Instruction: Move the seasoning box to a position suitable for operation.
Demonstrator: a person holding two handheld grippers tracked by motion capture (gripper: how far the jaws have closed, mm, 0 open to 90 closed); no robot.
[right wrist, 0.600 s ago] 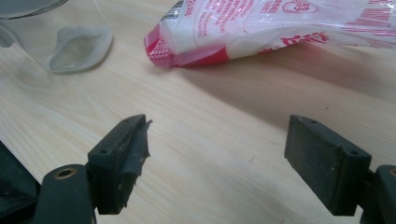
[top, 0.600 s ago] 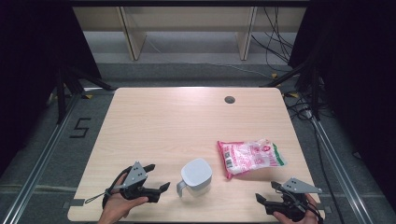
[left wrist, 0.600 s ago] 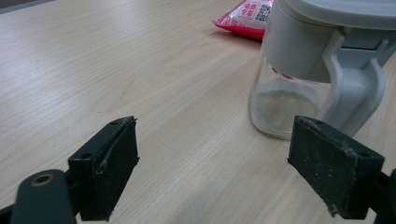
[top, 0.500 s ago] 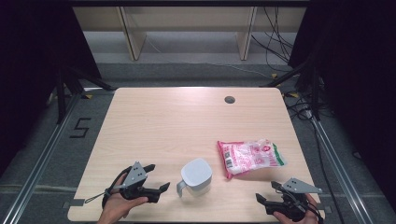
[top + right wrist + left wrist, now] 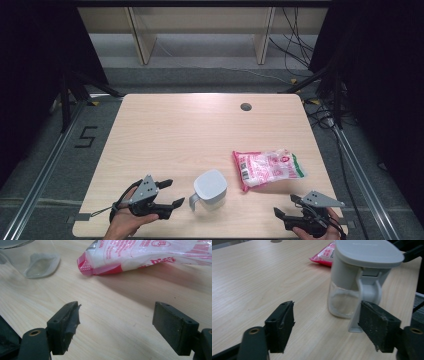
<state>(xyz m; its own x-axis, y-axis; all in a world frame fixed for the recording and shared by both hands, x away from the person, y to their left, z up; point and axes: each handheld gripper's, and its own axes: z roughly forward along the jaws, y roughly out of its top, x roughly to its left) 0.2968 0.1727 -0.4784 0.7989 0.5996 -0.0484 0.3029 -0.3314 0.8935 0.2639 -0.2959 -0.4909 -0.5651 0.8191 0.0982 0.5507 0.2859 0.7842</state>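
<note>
No change registers between the earlier pictures and now. The left gripper and right gripper hold the same positions at the near table edge, fingers spread equally wide. The jug and pink packet ahead of the fingers show no displacement.

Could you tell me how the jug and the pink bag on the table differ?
The jug stands upright; the bag lies flat. The jug is clear with a grey lid and handle; the bag is pink and white with print. The jug sits nearer the left gripper, the bag nearer the right gripper. Both rest untouched on the table.
</note>
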